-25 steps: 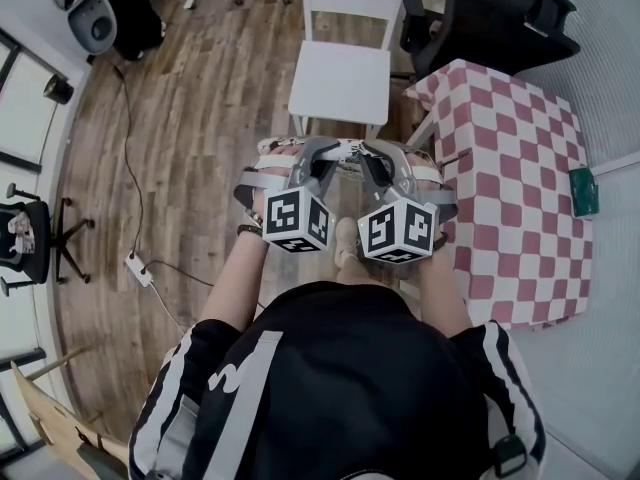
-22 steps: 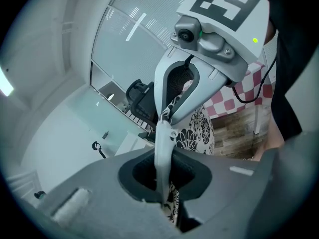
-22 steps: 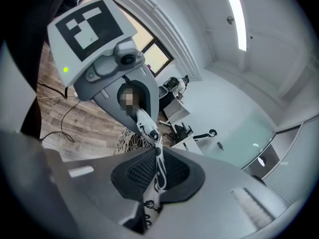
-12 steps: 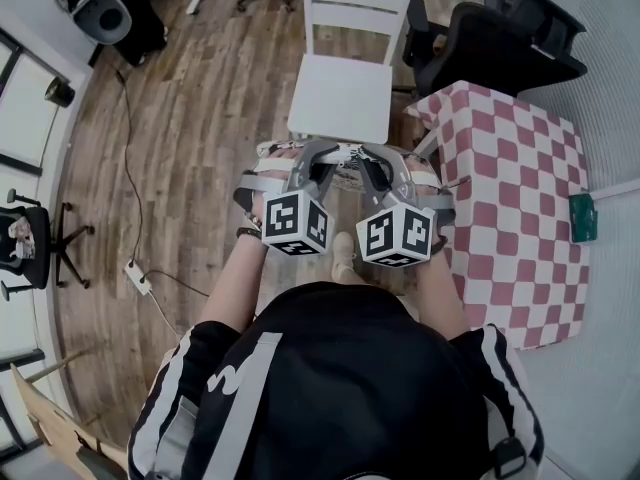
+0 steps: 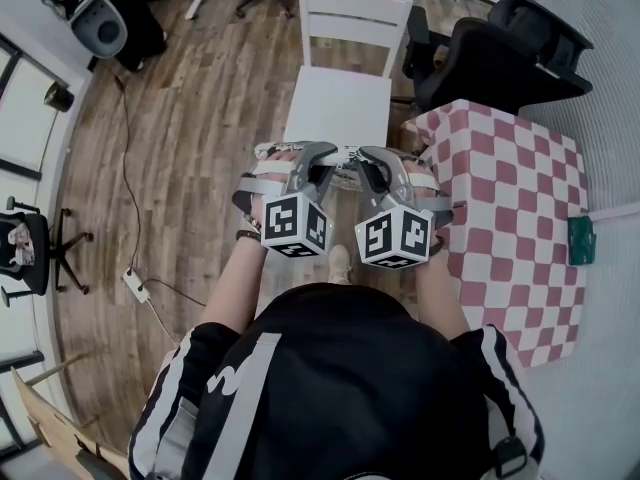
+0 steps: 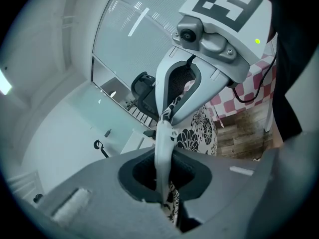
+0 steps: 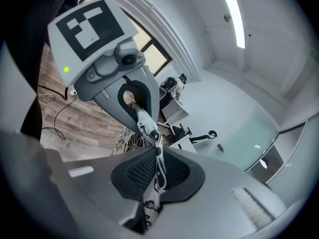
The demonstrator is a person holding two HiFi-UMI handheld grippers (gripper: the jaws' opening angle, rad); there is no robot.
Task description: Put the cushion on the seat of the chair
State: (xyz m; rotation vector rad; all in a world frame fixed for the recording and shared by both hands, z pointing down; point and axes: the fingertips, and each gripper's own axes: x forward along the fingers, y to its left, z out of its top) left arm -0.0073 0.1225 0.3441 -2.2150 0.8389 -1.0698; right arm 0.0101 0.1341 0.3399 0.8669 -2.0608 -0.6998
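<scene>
Gripping one edge of the cushion (image 5: 345,154) from both sides, the person holds the two grippers side by side at the centre of the head view, just below the white chair (image 5: 338,108). The left gripper (image 5: 312,160) sits left of centre and the right gripper (image 5: 375,163) right of centre, and their marker cubes nearly touch.

In the left gripper view the jaws of the left gripper (image 6: 162,177) are clenched on the cushion's pale piped edge. The black-and-white flower print of the cushion (image 6: 200,133) hangs beyond them at centre right. In the right gripper view the jaws of the right gripper (image 7: 158,172) are likewise clamped on the same edge, with the cushion (image 7: 125,139) showing its print past them at centre left. Each of these views also shows the other gripper biting the same edge further along.

The cushion is off the chair, carried in the air. In the head view it shows as a thin patterned strip across the gripper tips, just beside the front rim of the seat. The seat itself is bare.

A surface under a red-and-white checked cloth (image 5: 510,198) fills the right of the frame. A small green thing (image 5: 580,240) lies on it near the right border. A black office chair (image 5: 500,48) stands at the upper right, and a wooden floor (image 5: 190,148) spreads to the left.
</scene>
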